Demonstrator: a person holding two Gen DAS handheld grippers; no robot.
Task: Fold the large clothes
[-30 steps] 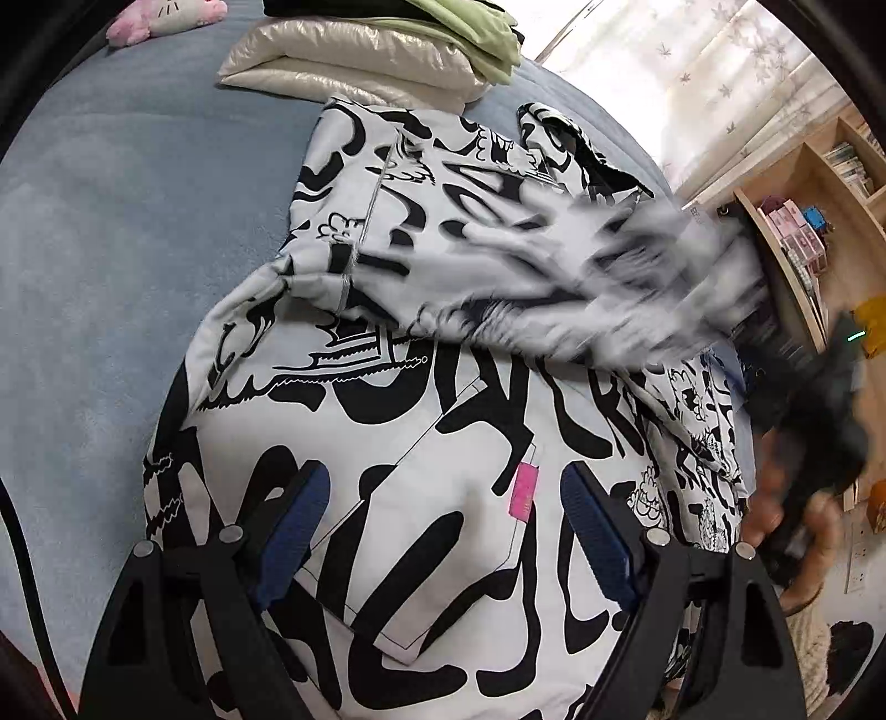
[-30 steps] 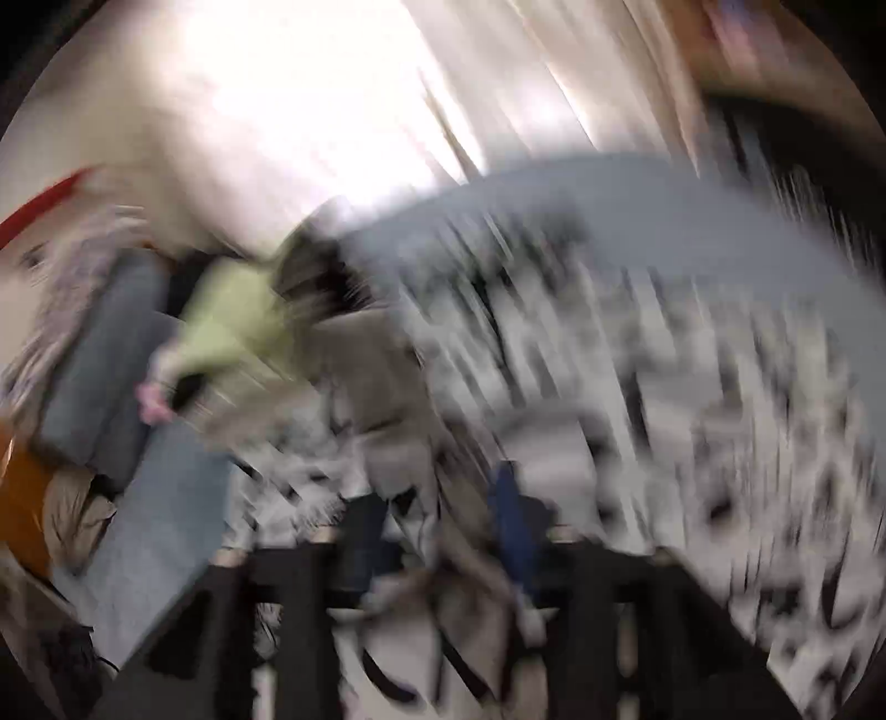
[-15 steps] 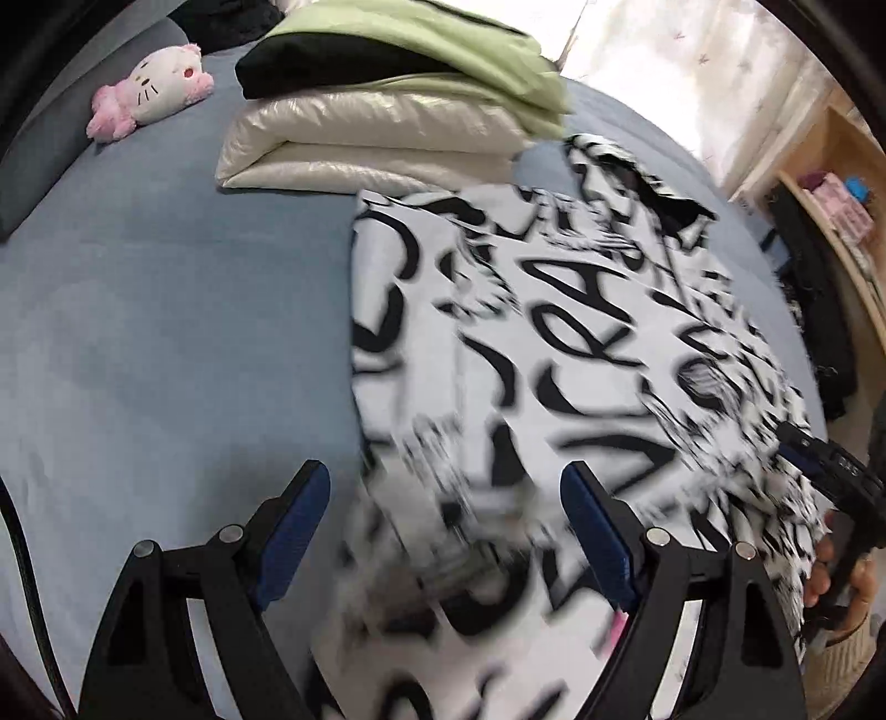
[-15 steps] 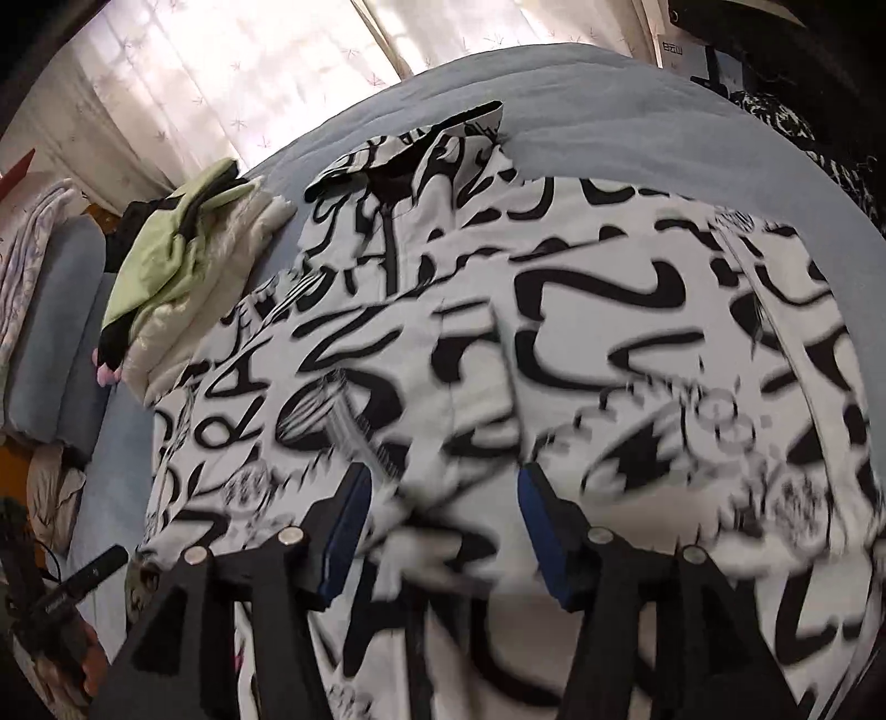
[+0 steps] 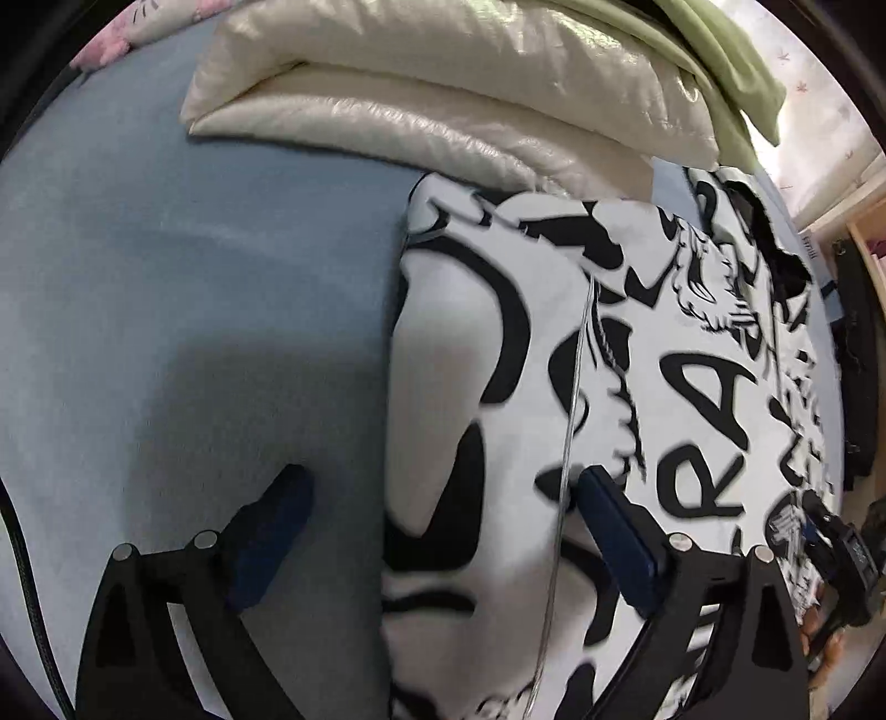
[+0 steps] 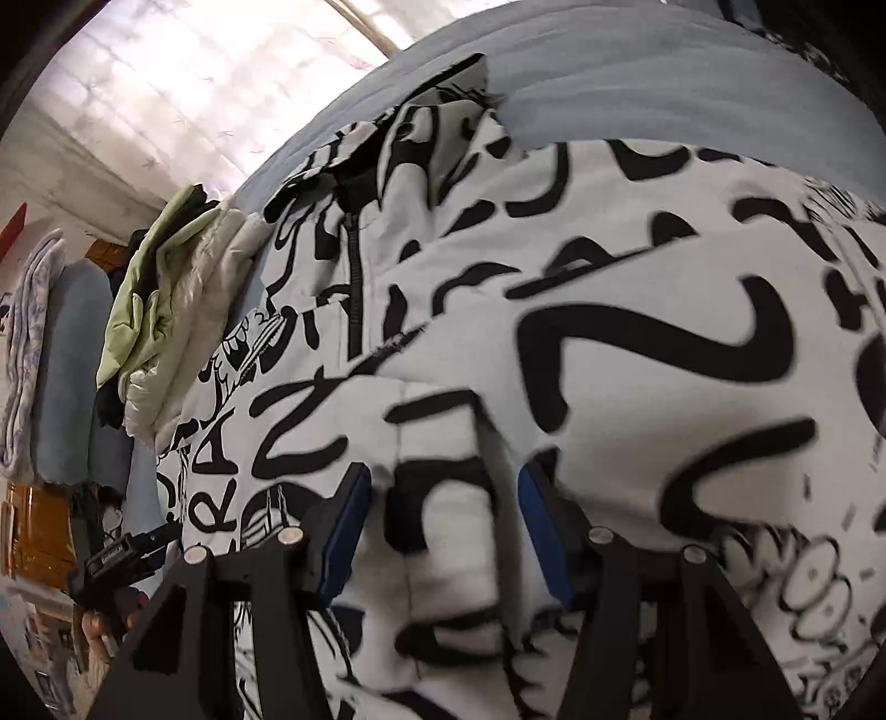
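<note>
A large white jacket with black graffiti print [image 5: 692,387] lies spread on the blue bed [image 5: 166,277], zip up the middle. My left gripper [image 5: 443,479] hovers low over the jacket's left edge. Its jaws are opening wide, one finger over bare bed and the other over the print, with the edge between them untouched. In the right wrist view the jacket [image 6: 637,277] fills the frame. My right gripper [image 6: 446,482] stands partly open just above a raised fold near the zip, and its pads do not visibly press the cloth.
A pile of folded clothes sits at the head of the jacket: a cream padded coat [image 5: 443,111] under a green garment [image 5: 731,61]. A pink plush toy [image 5: 111,50] lies far left. A wooden shelf [image 5: 864,221] stands at the right, curtains behind.
The sleeve that hung across the jacket now lies flat. My left gripper slid toward the jacket's left edge and the pile, and dropped lower. My right gripper sank closer to the cloth.
</note>
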